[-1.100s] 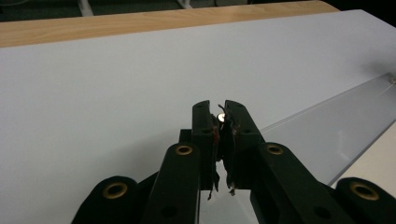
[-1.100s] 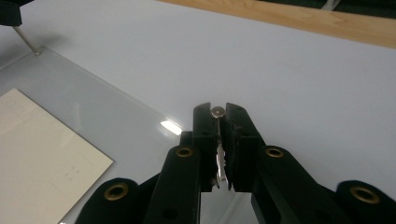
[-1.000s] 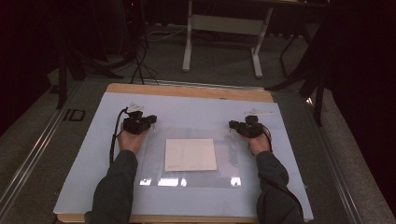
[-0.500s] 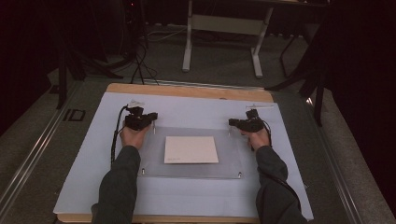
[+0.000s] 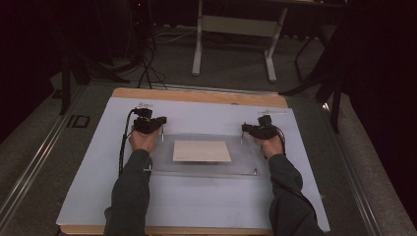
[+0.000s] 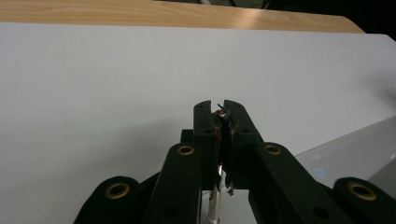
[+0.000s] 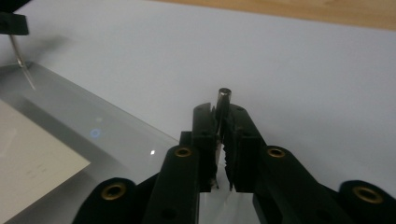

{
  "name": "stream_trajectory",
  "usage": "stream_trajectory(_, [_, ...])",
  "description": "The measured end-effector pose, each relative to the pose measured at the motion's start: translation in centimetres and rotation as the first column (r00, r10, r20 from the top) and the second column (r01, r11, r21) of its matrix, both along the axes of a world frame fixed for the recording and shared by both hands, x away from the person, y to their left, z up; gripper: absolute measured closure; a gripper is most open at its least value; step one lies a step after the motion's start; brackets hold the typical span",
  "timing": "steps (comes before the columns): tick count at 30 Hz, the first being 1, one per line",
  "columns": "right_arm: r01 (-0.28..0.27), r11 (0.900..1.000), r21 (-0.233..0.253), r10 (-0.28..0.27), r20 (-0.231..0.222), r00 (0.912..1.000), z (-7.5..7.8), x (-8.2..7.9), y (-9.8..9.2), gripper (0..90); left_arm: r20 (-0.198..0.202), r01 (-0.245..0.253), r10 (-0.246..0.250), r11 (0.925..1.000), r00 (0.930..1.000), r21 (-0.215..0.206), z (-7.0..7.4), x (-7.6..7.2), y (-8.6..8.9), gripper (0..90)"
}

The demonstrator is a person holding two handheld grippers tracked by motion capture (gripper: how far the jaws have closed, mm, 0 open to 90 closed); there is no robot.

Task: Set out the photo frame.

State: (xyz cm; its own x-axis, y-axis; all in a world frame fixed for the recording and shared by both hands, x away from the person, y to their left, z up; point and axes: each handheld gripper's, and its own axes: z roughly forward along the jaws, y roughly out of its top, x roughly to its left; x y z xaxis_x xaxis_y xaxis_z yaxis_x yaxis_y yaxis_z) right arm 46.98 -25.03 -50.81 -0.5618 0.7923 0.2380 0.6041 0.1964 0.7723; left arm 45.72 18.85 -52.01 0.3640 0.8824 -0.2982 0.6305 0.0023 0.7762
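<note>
Acrylic sheet (image 5: 206,160), clear, with a metal post at each corner; carries a cream card (image 5: 201,151) at centre.

High view: sheet lies on the white mat (image 5: 88,196) of the table (image 5: 196,96), long axis left to right, spanning both hands. Left gripper (image 5: 156,123) at far-left post, right gripper (image 5: 248,130) at far-right post (image 5: 241,139); each hand nearest its own corner.

Left gripper view: jaws clamped together on left post (image 6: 214,205), sheet edge low right.

Right gripper view: jaws clamped on right post (image 7: 223,100), sheet and card to left.

Change: a second ago the sheet sat nearer the person; now farther up the mat, grippers with it.
</note>
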Motion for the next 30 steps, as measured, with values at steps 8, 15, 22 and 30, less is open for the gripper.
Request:
stream_trajectory(8, [0.005,1.0,0.009,-0.006,0.078,0.9969,0.4,-2.2,-1.4,71.9,-0.005,-0.004,0.004,0.9999,1.0,-0.015,-0.1,0.1,0.1,84.9])
stream_trajectory(15, [0.015,1.0,-0.008,-0.013,0.132,0.9912,0.0,-4.5,-1.9,64.7,-0.008,-0.005,0.005,0.9997,1.0,-0.022,-0.1,0.1,0.1,84.9])
stream_trajectory(22, [0.006,0.999,-0.033,-0.001,0.16,0.9871,0.0,-6.2,-2.3,62.6,-0.012,-0.006,0.006,0.9997,0.9999,-0.025,-0.1,0.2,0.1,84.8])
stream_trajectory(30, [-0.022,0.997,-0.08,0.036,0.176,0.9837,-0.2,-7.7,-2.6,61.7,-0.019,-0.009,0.009,0.9995,0.9998,-0.031,-0.1,0.2,0.1,84.7])
